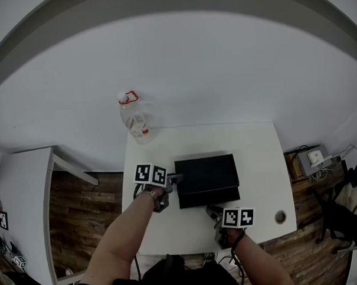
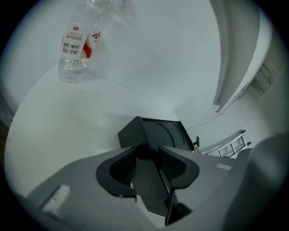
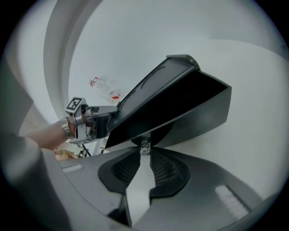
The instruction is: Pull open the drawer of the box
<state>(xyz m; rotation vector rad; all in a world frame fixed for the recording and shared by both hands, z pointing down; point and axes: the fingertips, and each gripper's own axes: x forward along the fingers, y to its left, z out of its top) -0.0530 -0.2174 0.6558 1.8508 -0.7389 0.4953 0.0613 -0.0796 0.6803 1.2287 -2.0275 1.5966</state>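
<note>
A black box (image 1: 206, 174) lies in the middle of the white table (image 1: 259, 159). My left gripper (image 1: 173, 180) is shut on the box's left edge; in the left gripper view the black wall (image 2: 158, 133) runs between the fingers (image 2: 174, 164). My right gripper (image 1: 212, 212) is at the box's front side. In the right gripper view its tips (image 3: 144, 151) are closed on a small shiny knob (image 3: 144, 146) under the box's dark front (image 3: 176, 99). The left gripper (image 3: 92, 119) shows there, holding the far end. How far the drawer stands out is not visible.
A clear plastic bottle (image 1: 135, 120) with a red cap stands at the table's far left corner. A round hole (image 1: 280, 216) sits near the front right edge. A second white table (image 1: 24, 193) is to the left, a dark chair (image 1: 341, 214) to the right.
</note>
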